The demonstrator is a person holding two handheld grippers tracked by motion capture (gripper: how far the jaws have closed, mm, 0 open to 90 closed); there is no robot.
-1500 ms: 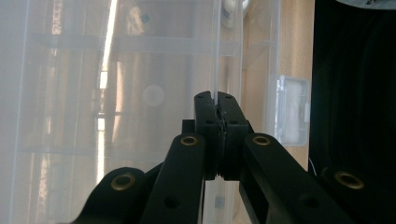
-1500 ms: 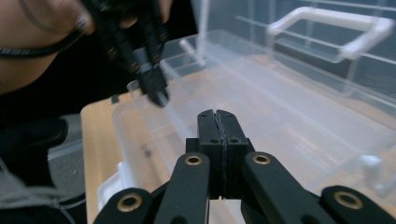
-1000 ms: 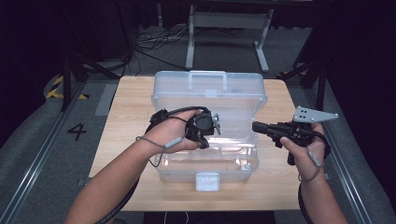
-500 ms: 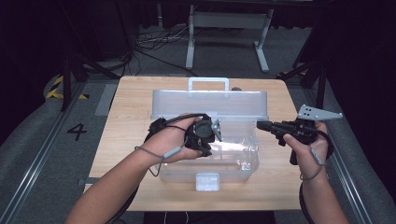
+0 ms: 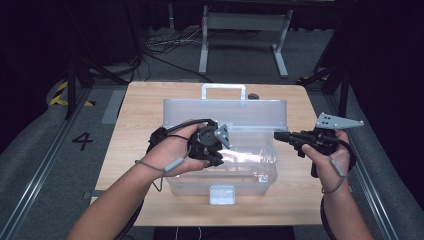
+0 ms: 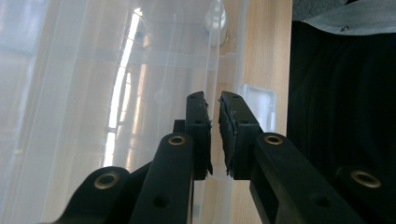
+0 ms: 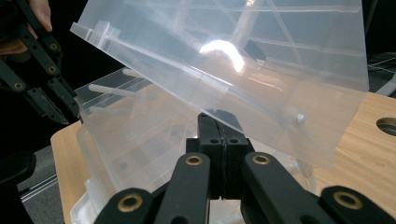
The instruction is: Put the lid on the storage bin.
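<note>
Two grippers work one clear plastic box (image 5: 250, 170), which sits mid-table (image 5: 135, 130) in the high view. Its hinged lid (image 5: 225, 112) stands tilted over the back half, neither flat open nor shut.

Left gripper (image 5: 215, 157) hangs over the open box and points down into it. In the left gripper view its jaws show a narrow gap. They have just been closing a little, with nothing between them and only the box wall behind.

Right gripper (image 5: 276, 135) sits at the lid's right end, jaws fully together and gripping nothing. In the right gripper view its tips (image 7: 219, 119) lie right under the slanted lid (image 7: 261, 60). It looks like contact, but I can't confirm it.

Step in hand is likely bringing the lid down to close the box. To do it well:
- Clear the left gripper out of the box opening first, or the lid lands on it.
- Keep the right tips under the lid edge and lower slowly, so it doesn't slam.
- Line the lid rim up with the box rim.
- Press near the front latch (image 5: 222, 194) to seat it.

Thin plastic is slippery, so the lid may slide off the shut tips.

Writing: a "4" (image 5: 82, 141) is marked on the floor left of the table. No brand or label is readable on the box.
</note>
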